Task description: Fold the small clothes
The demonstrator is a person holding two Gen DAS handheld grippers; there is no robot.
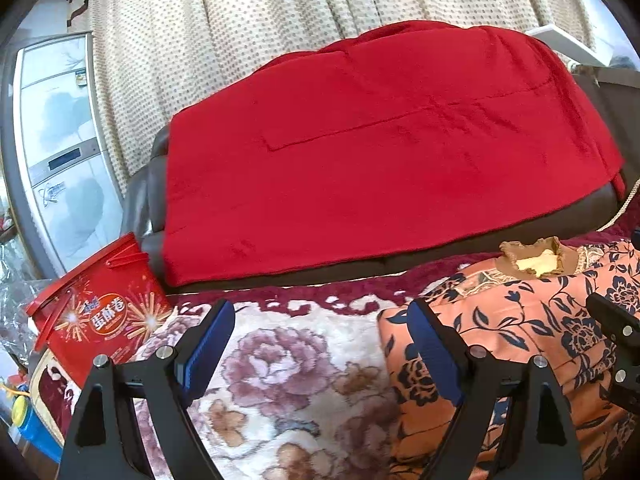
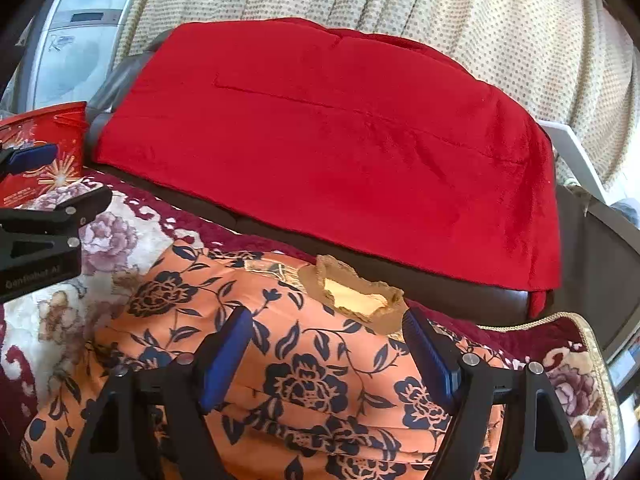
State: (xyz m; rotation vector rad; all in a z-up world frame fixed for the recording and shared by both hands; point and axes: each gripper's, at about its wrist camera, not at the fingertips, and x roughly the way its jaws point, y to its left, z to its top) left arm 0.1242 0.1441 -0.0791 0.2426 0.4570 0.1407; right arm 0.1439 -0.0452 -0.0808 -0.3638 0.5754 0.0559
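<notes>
Over orange floral garment (image 2: 320,380) | left gripper (image 1: 320,344), right gripper (image 2: 328,354) | fingers spread wide, empty

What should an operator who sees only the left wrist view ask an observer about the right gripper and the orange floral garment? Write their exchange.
Operator: Is the right gripper open?
Observer: Yes, the right gripper is open and holds nothing.
Operator: What is in front of it?
Observer: The orange floral garment fills the space between its fingers, with the tan collar just beyond the fingertips.
</notes>
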